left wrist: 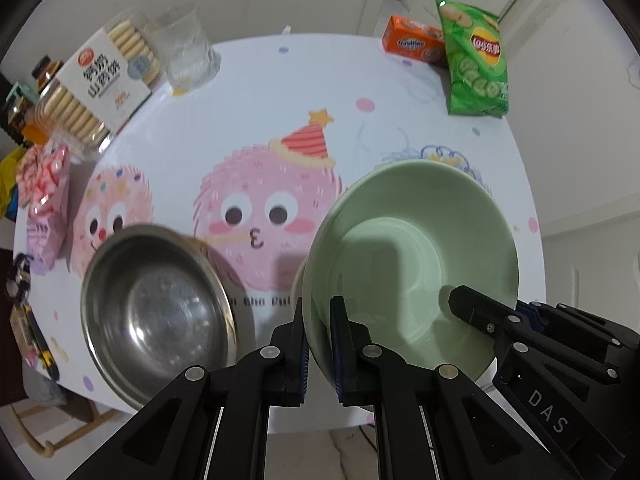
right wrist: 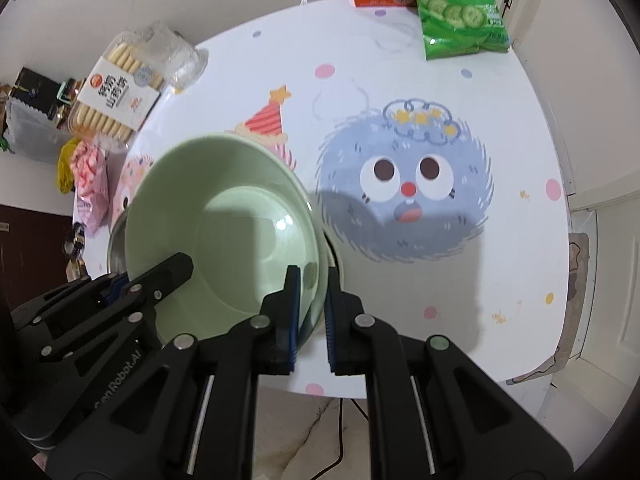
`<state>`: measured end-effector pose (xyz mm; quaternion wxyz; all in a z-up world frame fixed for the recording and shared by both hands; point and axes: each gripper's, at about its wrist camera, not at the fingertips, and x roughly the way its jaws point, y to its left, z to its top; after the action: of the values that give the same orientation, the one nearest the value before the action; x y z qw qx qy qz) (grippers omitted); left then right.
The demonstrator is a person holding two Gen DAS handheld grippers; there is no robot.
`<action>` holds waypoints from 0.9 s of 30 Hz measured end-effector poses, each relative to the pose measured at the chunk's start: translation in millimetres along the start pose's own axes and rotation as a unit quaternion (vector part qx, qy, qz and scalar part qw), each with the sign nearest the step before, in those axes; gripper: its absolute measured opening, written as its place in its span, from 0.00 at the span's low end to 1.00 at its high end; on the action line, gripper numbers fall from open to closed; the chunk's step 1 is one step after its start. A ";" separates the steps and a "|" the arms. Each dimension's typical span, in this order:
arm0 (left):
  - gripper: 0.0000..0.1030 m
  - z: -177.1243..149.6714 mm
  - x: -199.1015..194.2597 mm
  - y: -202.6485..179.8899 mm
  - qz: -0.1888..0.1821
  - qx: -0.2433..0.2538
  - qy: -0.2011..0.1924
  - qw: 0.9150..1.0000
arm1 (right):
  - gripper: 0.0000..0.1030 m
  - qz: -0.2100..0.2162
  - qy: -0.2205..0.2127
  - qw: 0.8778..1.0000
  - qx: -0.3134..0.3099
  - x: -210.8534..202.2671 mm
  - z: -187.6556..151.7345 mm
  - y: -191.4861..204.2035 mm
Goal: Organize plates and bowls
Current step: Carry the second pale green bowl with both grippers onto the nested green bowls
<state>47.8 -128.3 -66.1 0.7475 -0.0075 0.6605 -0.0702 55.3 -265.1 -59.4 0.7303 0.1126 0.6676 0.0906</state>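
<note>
Pale green glazed ceramic bowl [left wrist: 412, 264]: held clear of the tabletop, tilted, gripped at two opposite points of its rim. Beneath its near edge, sliver of a second, paler rim [left wrist: 298, 292]; kind of vessel not discernible.

Left gripper [left wrist: 320, 344]: jaws nearly together, pinching the green bowl's wall, one blue pad inside, one outside. Right gripper [right wrist: 310, 312]: jaws likewise nearly closed on the opposite rim, one pad inside, one outside.

Round stainless steel bowl [left wrist: 156, 316]: empty, sitting on the table just beside the green bowl, toward the left gripper's side; partly covered by the green bowl in the right wrist view.

Round white table with cartoon monster print [left wrist: 248, 92]: carrying, at its far edge, green crisp packet [left wrist: 474, 60], orange biscuit box [left wrist: 412, 40], clear plastic tub of finger biscuits with white label [left wrist: 96, 80], clear plastic cup [left wrist: 186, 50], pink-and-white wrapped packet [left wrist: 46, 196].

Step in hand, by judgement: two-handed carry of the green bowl, probably toward the steel bowl for nesting.

Next move, by judgement: centring over the steel bowl, levelling the tilt, lowering until seated, then parting both pairs of jaws together. Risk: slippage of glazed rim between pads; clash of ceramic on steel if lowered off-centre.
</note>
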 end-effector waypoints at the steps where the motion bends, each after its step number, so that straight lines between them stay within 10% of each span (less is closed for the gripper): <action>1: 0.09 -2.2 1.8 1.1 -0.001 -0.002 0.002 1.000 | 0.13 -0.001 0.002 1.000 -0.002 1.4 -1.5 0.7; 27: 0.10 -8.3 30.4 5.2 0.005 0.004 0.027 1.000 | 0.14 -0.041 0.039 0.998 -0.034 25.8 -6.6 10.4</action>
<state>43.6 -126.0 -97.6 0.7296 0.0003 0.6804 -0.0695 51.2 -247.6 -81.6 0.7102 0.0563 0.6963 0.0878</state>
